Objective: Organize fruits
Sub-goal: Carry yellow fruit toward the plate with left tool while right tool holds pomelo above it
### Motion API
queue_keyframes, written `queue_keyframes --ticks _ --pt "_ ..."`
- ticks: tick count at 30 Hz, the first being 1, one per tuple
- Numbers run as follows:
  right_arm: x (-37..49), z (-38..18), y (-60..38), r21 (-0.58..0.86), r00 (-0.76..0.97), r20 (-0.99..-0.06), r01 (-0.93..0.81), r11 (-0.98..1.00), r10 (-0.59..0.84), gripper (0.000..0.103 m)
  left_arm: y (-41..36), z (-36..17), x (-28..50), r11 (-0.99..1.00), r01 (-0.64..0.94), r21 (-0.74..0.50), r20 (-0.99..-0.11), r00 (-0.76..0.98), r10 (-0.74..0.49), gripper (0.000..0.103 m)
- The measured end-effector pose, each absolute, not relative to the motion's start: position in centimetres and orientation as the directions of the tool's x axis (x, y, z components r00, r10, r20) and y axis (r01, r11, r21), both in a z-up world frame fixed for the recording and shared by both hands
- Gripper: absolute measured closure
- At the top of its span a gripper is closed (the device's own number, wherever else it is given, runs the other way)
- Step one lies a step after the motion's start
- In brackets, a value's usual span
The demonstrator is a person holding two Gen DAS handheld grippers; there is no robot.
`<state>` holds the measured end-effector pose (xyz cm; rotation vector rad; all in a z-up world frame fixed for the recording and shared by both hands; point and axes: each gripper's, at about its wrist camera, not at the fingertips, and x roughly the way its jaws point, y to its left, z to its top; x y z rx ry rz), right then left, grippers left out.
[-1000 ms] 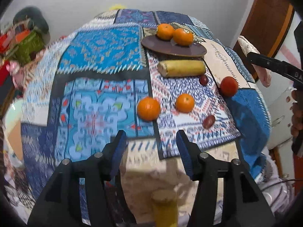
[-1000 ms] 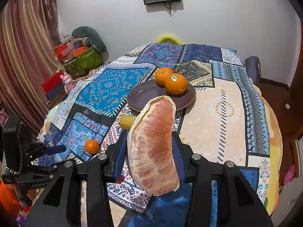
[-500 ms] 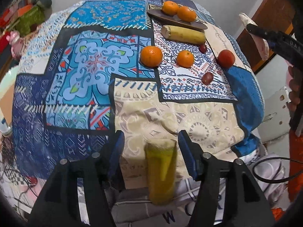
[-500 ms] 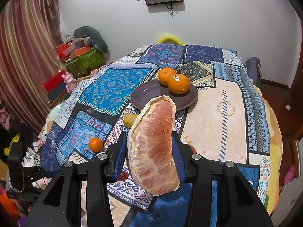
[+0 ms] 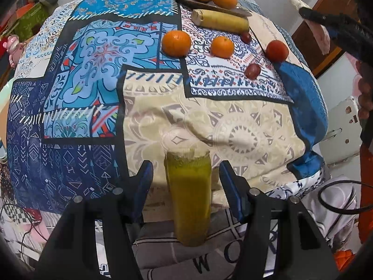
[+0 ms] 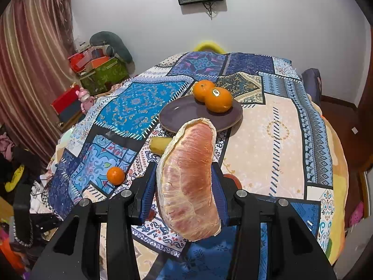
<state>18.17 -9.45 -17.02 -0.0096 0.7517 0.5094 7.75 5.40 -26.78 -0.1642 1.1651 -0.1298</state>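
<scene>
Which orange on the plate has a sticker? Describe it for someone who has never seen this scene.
Find the dark purple plate on the patchwork bedspread. Two oranges sit touching at its far edge. The stickered orange is the nearer, right one; its neighbour has none showing.

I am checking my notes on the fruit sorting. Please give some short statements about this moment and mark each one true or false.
1. The right claw grips the pomelo segment. True.
2. The plate holds three oranges. False: two oranges.
3. The left claw is shut on the green fruit. False: its jaws stand open, apart from it.
4. The banana lies beside the plate, not on it. True.
</scene>
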Motion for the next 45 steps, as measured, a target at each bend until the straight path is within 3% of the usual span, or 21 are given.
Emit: queue_keyframes --ticks 1,3,10,19,45 --pt "18.2 -17.1 -9.4 0.169 0.615 -0.656 -0.446 0.879 0.438 0.061 5.2 -26.8 7.7 0.982 0.024 -0.190 -0.901 0.393 -0.183 0.048" --pt "18.3 -17.1 -9.4 0.169 0.613 -0.657 -0.447 0.879 0.438 0.061 5.0 -26.8 7.7 0.981 0.036 -0.189 -0.902 0.390 -0.188 0.066" --pt "18.5 -17.3 -9.4 0.171 0.612 -0.658 -0.446 0.879 0.438 0.061 5.4 -26.0 7.8 0.980 0.029 -0.197 -0.887 0.421 -0.191 0.067" --pt "19.0 -17.1 -9.7 0.168 0.623 -0.648 -0.443 0.880 0.438 0.061 6.2 -21.3 10.2 0.984 0.041 -0.176 -0.822 0.544 -0.169 0.067" --pt "26.7 -17.3 -10.1 0.152 0.636 -0.644 -0.439 0.886 0.426 0.061 4.7 -12.3 23.2 0.985 0.118 -0.129 -0.653 0.737 -0.174 0.067"
